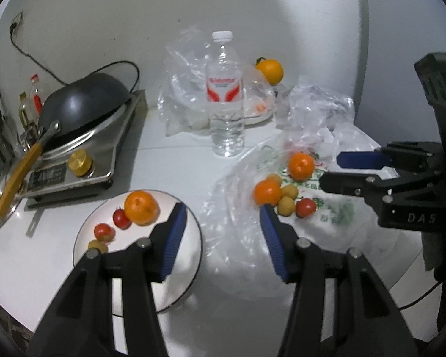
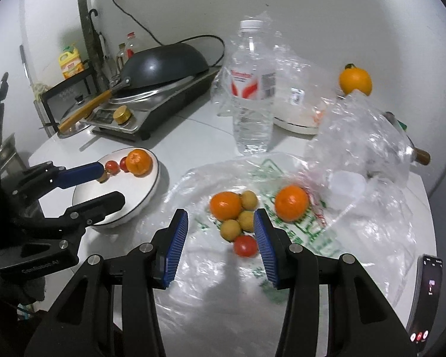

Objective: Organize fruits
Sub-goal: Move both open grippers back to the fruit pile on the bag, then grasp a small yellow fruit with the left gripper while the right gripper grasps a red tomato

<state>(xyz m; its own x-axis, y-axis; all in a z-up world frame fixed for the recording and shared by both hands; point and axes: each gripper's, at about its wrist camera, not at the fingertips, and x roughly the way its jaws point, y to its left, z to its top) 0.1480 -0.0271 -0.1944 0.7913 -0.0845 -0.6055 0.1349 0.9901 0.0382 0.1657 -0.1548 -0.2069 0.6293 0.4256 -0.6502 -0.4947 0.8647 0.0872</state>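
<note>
A white plate (image 1: pixel 139 238) (image 2: pixel 128 184) holds an orange (image 1: pixel 141 207) (image 2: pixel 138 162), two small red tomatoes (image 1: pixel 122 218) and a yellowish longan (image 1: pixel 97 245). My left gripper (image 1: pixel 223 212) (image 2: pixel 113 183) hovers at the plate's right edge, open, with nothing between its fingers. On a flattened plastic bag (image 2: pixel 297 238) lie two oranges (image 2: pixel 225 205) (image 2: pixel 292 203), three longans (image 2: pixel 246 220) and a red tomato (image 2: pixel 245 246). My right gripper (image 2: pixel 220 217) (image 1: pixel 330 169) hangs open just above and in front of this pile, and its pads touch no fruit.
A water bottle (image 1: pixel 225 95) (image 2: pixel 252 89) stands behind the bag. A black wok (image 1: pixel 83 101) (image 2: pixel 163 62) sits on a stove at the left. Another orange (image 1: pixel 270 70) (image 2: pixel 355 78) rests by a far plate among crumpled clear bags. A phone (image 2: pixel 425 297) lies at the table's right edge.
</note>
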